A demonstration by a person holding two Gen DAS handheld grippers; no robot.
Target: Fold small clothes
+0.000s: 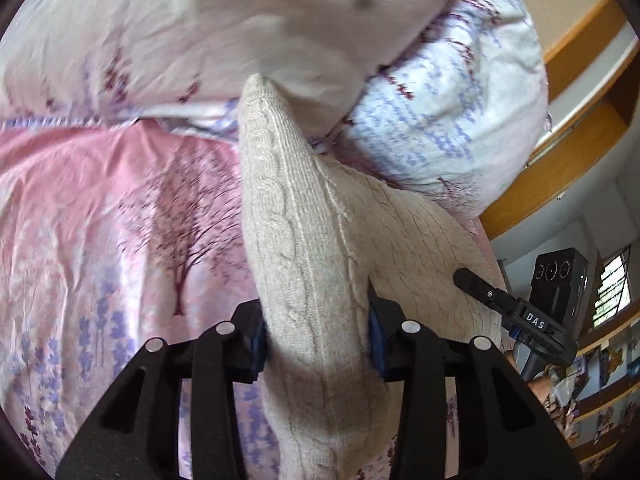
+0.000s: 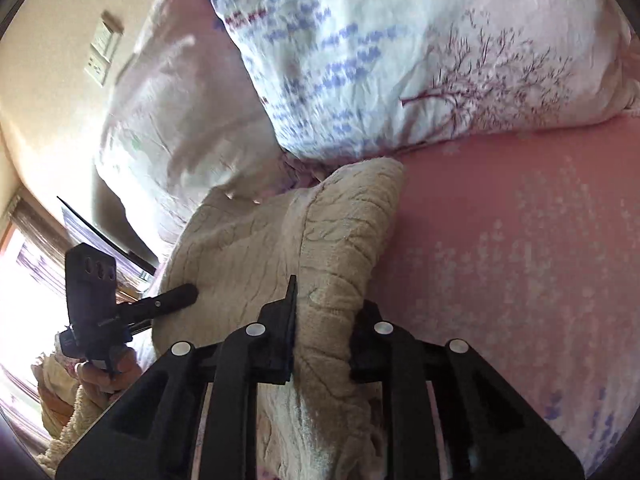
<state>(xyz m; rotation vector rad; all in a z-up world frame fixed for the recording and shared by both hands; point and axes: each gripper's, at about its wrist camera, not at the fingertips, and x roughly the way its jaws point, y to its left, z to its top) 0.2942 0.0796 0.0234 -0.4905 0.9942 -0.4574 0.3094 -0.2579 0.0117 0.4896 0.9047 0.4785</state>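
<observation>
A beige cable-knit garment (image 1: 304, 240) hangs lifted over a pink bed sheet (image 1: 100, 208). My left gripper (image 1: 316, 340) is shut on a bunched fold of it, the knit squeezed between the blue pads. My right gripper (image 2: 324, 336) is shut on another edge of the same garment (image 2: 280, 240), cloth bulging up between its black fingers. In the left wrist view the right gripper (image 1: 496, 296) shows at the right, its finger lying against the knit. The left gripper (image 2: 160, 300) shows at the left of the right wrist view, held by a hand (image 2: 108, 372).
White pillows or quilts printed with purple trees (image 1: 432, 120) (image 2: 400, 60) are piled behind the garment. A wooden headboard or shelf (image 1: 560, 160) stands at the right of the left wrist view. A wall with a switch plate (image 2: 100, 52) and a bright window (image 2: 24, 280) lie left.
</observation>
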